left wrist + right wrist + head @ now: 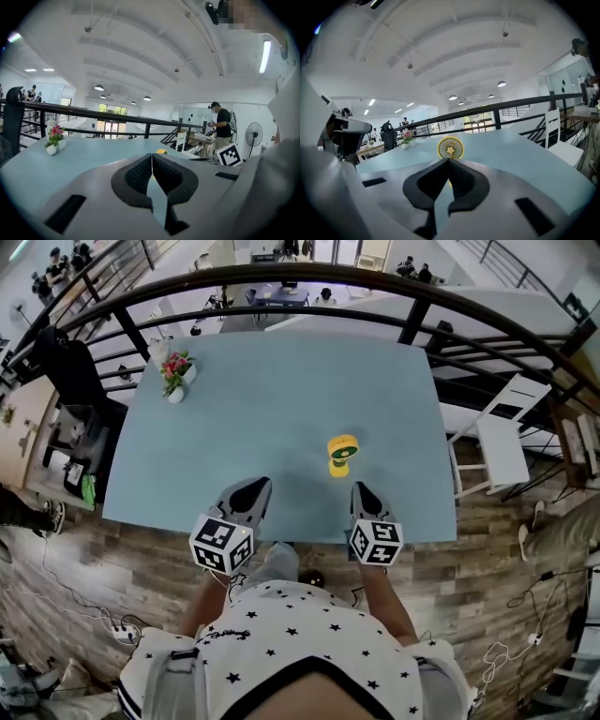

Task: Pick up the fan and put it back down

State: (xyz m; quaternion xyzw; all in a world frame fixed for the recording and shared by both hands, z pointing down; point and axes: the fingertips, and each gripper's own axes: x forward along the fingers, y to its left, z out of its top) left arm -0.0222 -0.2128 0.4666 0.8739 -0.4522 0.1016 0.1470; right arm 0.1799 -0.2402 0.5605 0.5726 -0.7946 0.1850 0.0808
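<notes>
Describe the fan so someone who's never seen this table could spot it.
Look at the pale blue table by the railing. On its right half, toward the near edge, stands the fan. It is small, yellow and round-faced, unlike the pink flowers in white pots at the far left corner.

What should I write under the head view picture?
Yellow fan stands on the blue table, past the shut left tongs and right tongs.

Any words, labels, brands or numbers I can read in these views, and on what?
Nothing here is legible.
On the shirt: a short line of print, too small to read.
On the cubes of the left tool and right tool: square black-and-white markers only, no letters.
On the fan: no label visible.
</notes>
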